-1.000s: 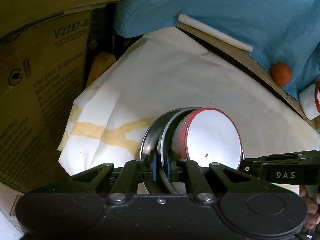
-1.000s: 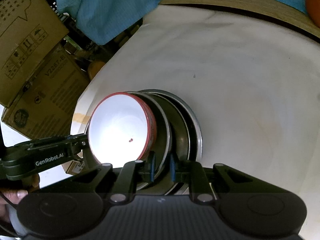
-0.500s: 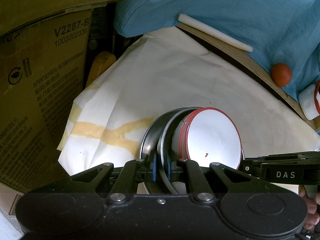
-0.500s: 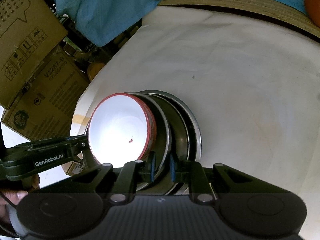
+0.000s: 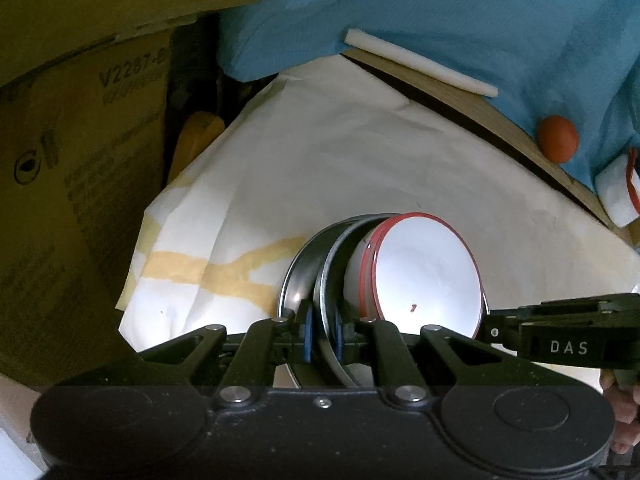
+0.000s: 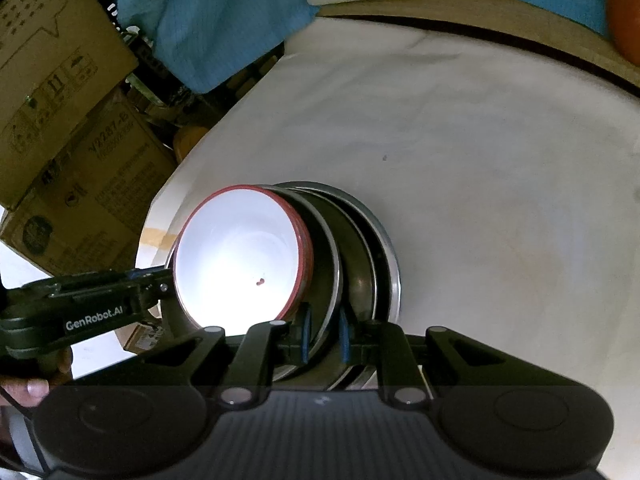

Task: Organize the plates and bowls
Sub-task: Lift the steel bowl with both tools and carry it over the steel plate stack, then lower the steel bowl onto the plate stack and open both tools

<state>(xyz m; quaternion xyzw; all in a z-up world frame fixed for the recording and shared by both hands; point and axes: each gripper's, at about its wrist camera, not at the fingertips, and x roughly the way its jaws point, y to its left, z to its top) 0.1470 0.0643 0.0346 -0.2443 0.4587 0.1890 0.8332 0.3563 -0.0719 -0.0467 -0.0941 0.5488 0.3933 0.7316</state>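
Observation:
A stack of steel plates (image 5: 316, 272) with a white red-rimmed bowl (image 5: 428, 276) on top is held between both grippers over the white paper-covered table (image 5: 320, 168). My left gripper (image 5: 320, 334) is shut on the steel plate rim from one side. My right gripper (image 6: 324, 334) is shut on the steel plate rim (image 6: 336, 264) from the opposite side, with the white bowl (image 6: 240, 268) to its left. Each gripper shows in the other's view, the right one (image 5: 560, 346) and the left one (image 6: 92, 312).
Cardboard boxes (image 5: 72, 184) stand at the left beyond the table edge. A blue cloth (image 5: 440, 20) lies at the back with a white stick (image 5: 420, 62) and an orange ball (image 5: 558, 138). Another red-rimmed white dish (image 5: 620, 190) sits at the far right.
The view has shifted slightly and blurred, so the stack and both grippers are moving a little together. Both grips are unchanged.

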